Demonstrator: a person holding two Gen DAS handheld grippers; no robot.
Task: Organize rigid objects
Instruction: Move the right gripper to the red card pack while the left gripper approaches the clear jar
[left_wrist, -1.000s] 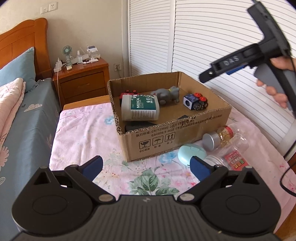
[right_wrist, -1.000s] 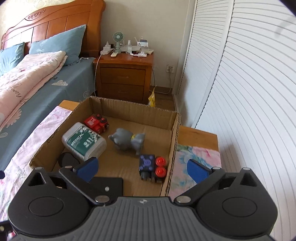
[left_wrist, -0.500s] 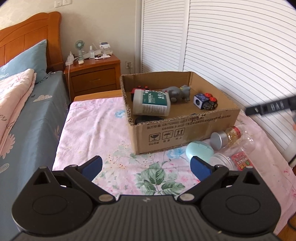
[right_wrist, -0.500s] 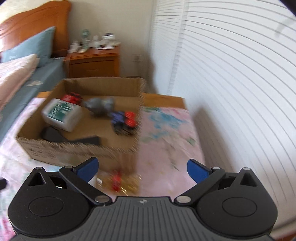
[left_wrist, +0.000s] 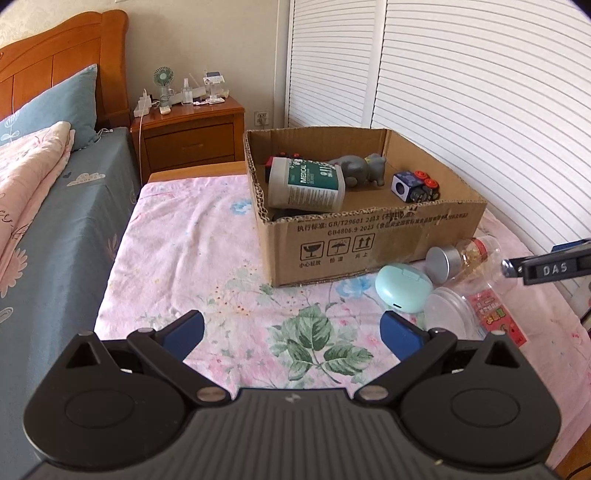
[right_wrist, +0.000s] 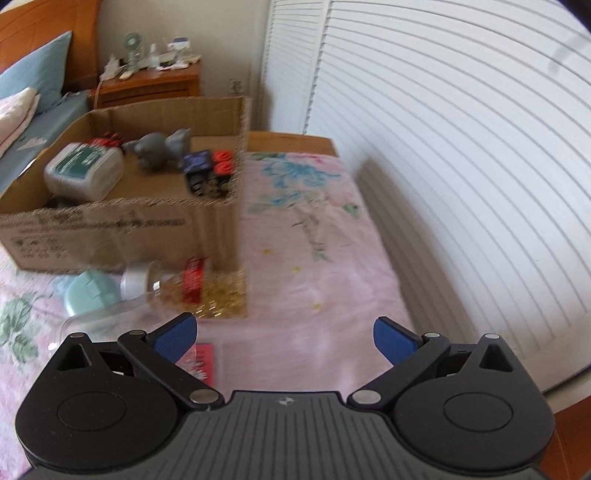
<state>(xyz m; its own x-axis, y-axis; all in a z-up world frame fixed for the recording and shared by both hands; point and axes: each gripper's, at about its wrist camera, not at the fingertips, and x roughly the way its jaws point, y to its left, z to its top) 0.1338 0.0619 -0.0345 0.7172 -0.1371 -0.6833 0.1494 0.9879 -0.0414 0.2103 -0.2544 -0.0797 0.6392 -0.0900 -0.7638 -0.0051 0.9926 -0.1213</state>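
The right tool (right_wrist: 283, 334) is spread wide and holds nothing. Just ahead of its left finger (right_wrist: 175, 334) lies the clear plastic jar with a silver lid and golden contents (right_wrist: 192, 286), on its side on the pink flowered tabletop (right_wrist: 321, 295). Touching it are a mint-green rounded case (right_wrist: 85, 291) and a clear plastic jar with a red printed label (left_wrist: 465, 314). Beyond them stands the open brown cardboard box (right_wrist: 110, 225), which already keeps a white bottle with a green label (right_wrist: 83, 168), a grey animal figure (right_wrist: 159, 149) and a dark cube toy with red knobs (right_wrist: 208, 170).

The step in hand seems to be picking the golden jar. I would move the tool left, put one finger on each side of the body, and close slowly, because a round jar can roll.

The left tool (left_wrist: 291, 328) is also wide and empty, with bare cloth in front of it.

One second ago the right tool was above the box; now it is lower and behind the box.
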